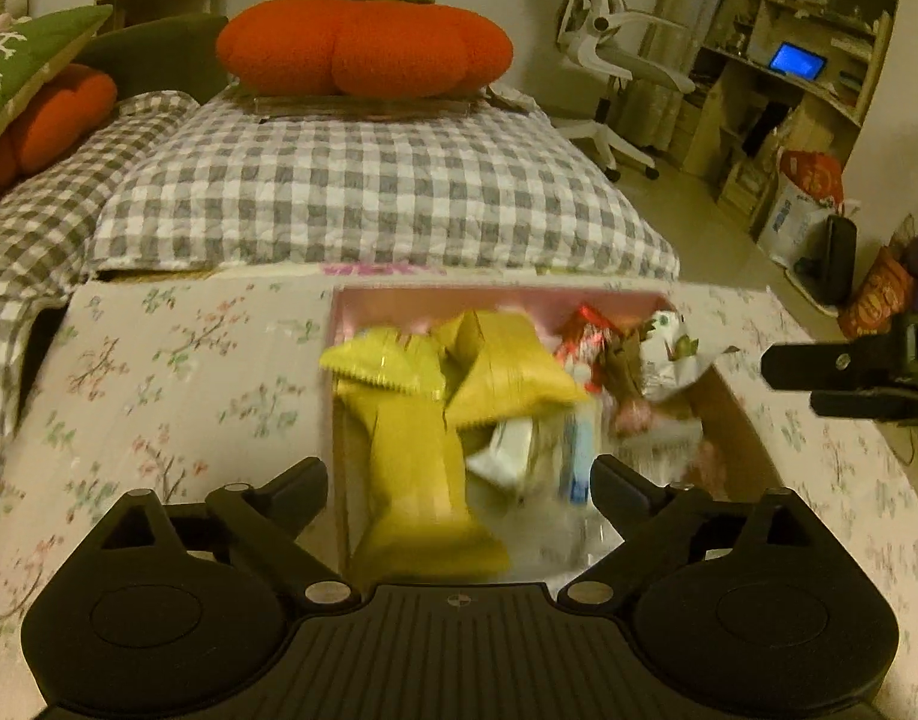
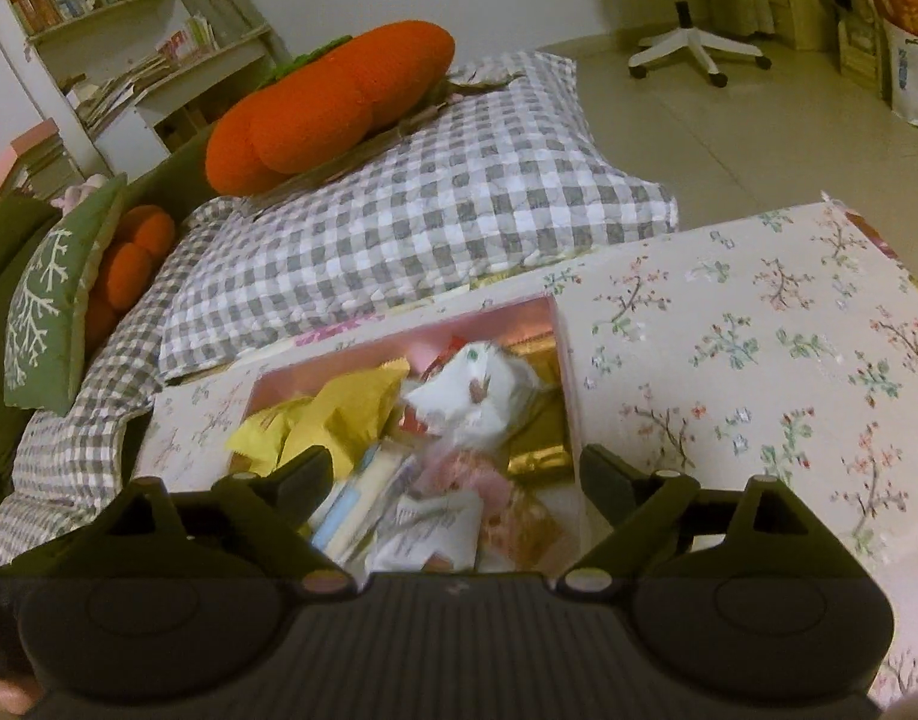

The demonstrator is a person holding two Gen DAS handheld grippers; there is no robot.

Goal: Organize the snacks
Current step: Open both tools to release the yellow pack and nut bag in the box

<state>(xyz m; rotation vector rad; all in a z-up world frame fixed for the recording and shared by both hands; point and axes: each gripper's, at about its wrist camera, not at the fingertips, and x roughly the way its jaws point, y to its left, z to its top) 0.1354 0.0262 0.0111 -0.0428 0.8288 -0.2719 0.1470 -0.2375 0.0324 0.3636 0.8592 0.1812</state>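
A pink-lined box (image 1: pixel 501 295) sits sunk in a floral-covered surface (image 1: pixel 189 360) and holds several snack packets. Yellow packets (image 1: pixel 507 372) lie at its left, with a red packet (image 1: pixel 585 330) and a white packet (image 1: pixel 669 360) at its far right. My left gripper (image 1: pixel 459 471) hangs open over the box's near end, with blurred yellow and white packets below it and neither finger touching them. My right gripper (image 2: pixel 454 461) is open over the same box (image 2: pixel 399 327), above a pale blue packet (image 2: pixel 345 504) and pink wrappers. The white packet (image 2: pixel 477 390) lies further in. The right gripper (image 1: pixel 789 387) also shows side-on.
Beyond the box lies a grey checked quilt (image 1: pixel 369 198) with an orange pumpkin cushion (image 1: pixel 363 48) on it. A green pillow (image 2: pixel 51 300) is at the left. A white office chair (image 1: pixel 609 60), shelves and bags (image 1: pixel 807 204) stand on the tiled floor to the right.
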